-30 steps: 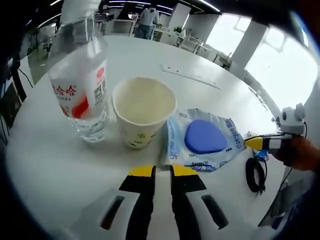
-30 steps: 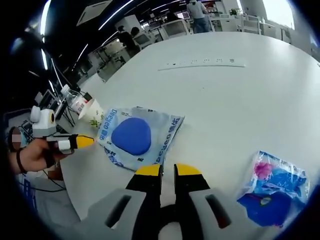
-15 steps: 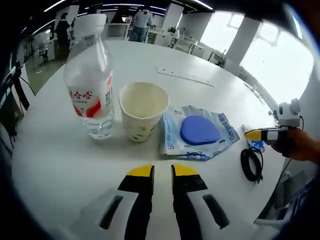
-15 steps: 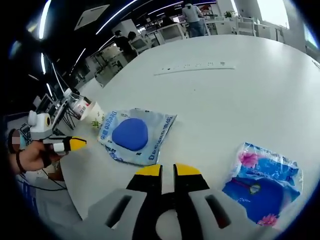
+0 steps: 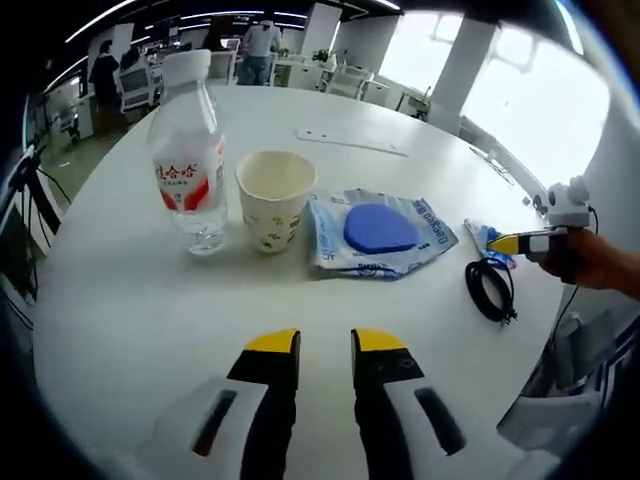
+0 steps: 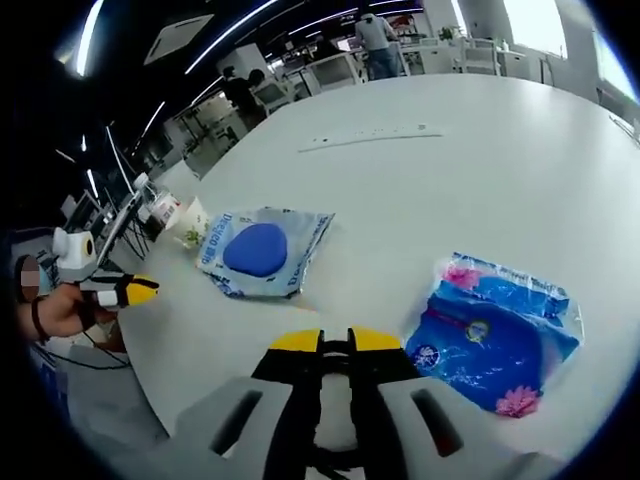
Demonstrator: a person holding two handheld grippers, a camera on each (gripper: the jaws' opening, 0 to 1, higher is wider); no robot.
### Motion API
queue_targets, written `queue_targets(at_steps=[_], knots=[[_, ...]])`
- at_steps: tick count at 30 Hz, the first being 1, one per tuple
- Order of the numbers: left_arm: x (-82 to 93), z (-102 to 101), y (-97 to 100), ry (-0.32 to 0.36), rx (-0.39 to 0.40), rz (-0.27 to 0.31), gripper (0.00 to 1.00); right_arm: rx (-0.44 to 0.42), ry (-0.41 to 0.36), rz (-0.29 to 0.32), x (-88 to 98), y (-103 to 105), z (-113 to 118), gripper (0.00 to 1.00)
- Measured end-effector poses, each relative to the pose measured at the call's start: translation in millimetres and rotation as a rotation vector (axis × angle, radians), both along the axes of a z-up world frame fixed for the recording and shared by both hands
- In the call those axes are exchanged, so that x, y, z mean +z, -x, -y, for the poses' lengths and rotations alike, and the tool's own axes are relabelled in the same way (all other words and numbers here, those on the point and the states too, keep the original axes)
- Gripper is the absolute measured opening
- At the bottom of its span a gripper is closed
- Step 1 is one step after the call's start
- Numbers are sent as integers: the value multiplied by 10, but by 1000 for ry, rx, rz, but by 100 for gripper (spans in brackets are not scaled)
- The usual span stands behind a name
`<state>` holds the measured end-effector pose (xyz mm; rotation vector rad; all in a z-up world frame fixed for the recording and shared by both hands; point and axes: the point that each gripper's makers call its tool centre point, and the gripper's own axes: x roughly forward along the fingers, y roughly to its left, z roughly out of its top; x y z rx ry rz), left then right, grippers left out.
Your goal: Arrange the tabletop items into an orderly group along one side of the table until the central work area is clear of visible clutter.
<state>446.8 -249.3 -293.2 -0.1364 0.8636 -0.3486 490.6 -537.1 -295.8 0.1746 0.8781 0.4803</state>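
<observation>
In the left gripper view a water bottle [image 5: 188, 150], a paper cup [image 5: 272, 200] and a clear packet with a blue pad [image 5: 380, 232] stand in a row on the white table [image 5: 130, 320]. My left gripper [image 5: 326, 345] hovers in front of them, jaws slightly apart and holding nothing. My right gripper [image 5: 507, 241] comes in from the right, held by a hand, beside a black cable coil [image 5: 490, 292]. In the right gripper view my right gripper [image 6: 335, 341] is shut and holding nothing, with a blue flowered packet [image 6: 495, 335] just right of it and the blue-pad packet [image 6: 258, 250] ahead. The left gripper [image 6: 137, 290] shows at the left.
A flat white strip [image 5: 350, 142] lies farther back on the table, also seen as the strip [image 6: 365, 135] in the right gripper view. The cup [image 6: 193, 225] and bottle [image 6: 160, 205] stand near the table's edge. Desks, chairs and people fill the office behind.
Both views have drawn back from the items, so more table shows. My left jaws have parted a little. The blue flowered packet now lies nearer the right gripper.
</observation>
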Motion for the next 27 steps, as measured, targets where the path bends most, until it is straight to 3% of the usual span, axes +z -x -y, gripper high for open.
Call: queue_targets(at_steps=[12,27], knots=[[76,-75,206,-4,-20,19,23,-34,27,18,63,228,315,7],[183,-191,315,11,-5,49,26,-153,24,22,74,477,744,8]])
